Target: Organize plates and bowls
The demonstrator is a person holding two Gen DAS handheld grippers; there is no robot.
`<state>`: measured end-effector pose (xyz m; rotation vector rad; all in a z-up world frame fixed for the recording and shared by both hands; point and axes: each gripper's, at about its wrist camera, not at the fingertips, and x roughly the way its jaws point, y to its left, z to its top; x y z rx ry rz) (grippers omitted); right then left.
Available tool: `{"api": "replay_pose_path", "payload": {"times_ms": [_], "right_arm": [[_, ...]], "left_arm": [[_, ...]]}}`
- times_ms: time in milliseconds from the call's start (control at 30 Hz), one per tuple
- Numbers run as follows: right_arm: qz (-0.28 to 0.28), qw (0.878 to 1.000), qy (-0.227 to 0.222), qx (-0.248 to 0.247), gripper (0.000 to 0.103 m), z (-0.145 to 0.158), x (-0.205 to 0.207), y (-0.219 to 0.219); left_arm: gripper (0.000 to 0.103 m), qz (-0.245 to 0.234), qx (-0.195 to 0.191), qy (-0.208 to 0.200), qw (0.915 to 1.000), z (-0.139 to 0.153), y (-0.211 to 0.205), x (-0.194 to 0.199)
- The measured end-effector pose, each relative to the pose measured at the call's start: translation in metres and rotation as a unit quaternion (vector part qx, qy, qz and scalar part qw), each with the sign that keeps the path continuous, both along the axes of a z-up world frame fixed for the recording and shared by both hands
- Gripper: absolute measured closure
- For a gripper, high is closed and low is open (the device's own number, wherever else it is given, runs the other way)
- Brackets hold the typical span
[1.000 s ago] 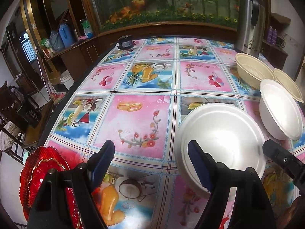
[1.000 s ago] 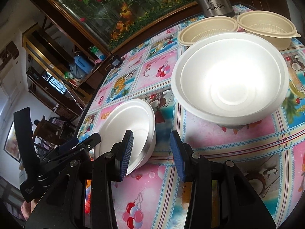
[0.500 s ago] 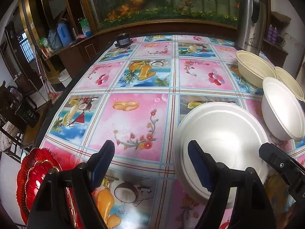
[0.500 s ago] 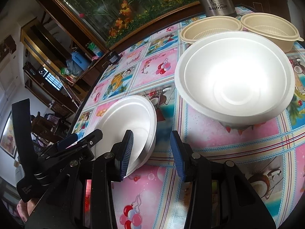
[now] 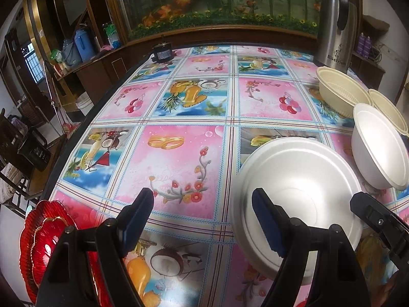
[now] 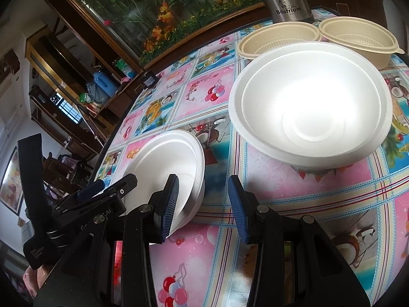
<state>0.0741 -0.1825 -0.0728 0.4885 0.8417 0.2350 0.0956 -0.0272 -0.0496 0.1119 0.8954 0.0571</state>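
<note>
A white foam plate (image 5: 299, 194) lies on the patterned tablecloth, also in the right wrist view (image 6: 168, 163). My left gripper (image 5: 203, 215) is open, its right finger over the plate's near left rim. My right gripper (image 6: 203, 202) is open and empty, just right of the plate's near edge. A white foam bowl (image 6: 310, 102) stands behind it, also in the left wrist view (image 5: 378, 145). Two beige bowls (image 6: 278, 38) (image 6: 358, 38) stand further back. Red plates (image 5: 43, 243) sit stacked at the near left table edge.
A steel thermos (image 5: 336, 23) stands at the far right of the table. A small black device (image 5: 162, 53) sits at the far edge. The table's left edge (image 5: 74, 143) drops to chairs and floor. A wooden cabinet with plants runs behind.
Both grippers have shifted slightly; the white plate and bowl sit a little closer in view. Neither gripper has taken hold of anything.
</note>
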Motion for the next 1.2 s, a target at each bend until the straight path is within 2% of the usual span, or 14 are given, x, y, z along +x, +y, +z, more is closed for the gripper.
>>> {"api": "replay_pose_path", "payload": {"times_ms": [700,933,1067,1200], "right_arm": [[-0.002,1.000,0.003,0.005,0.063,-0.004,-0.001,0.000],[-0.010,0.998,0.017,0.059,0.063,-0.006,0.009,-0.011],[-0.018,0.999,0.013,0.040,0.063,0.001,0.016,-0.002],[-0.009,0.998,0.032,0.053,0.063,-0.005,0.022,0.005]], "left_arm": [[0.024,-0.002,-0.004,0.008,1.0000,-0.005,-0.002,0.005],[0.024,-0.001,-0.018,0.019,0.9997,-0.007,0.004,0.009],[0.024,0.004,-0.022,0.017,0.9996,-0.005,0.010,0.010],[0.024,0.010,-0.028,0.021,0.9993,-0.007,0.014,0.013]]}}
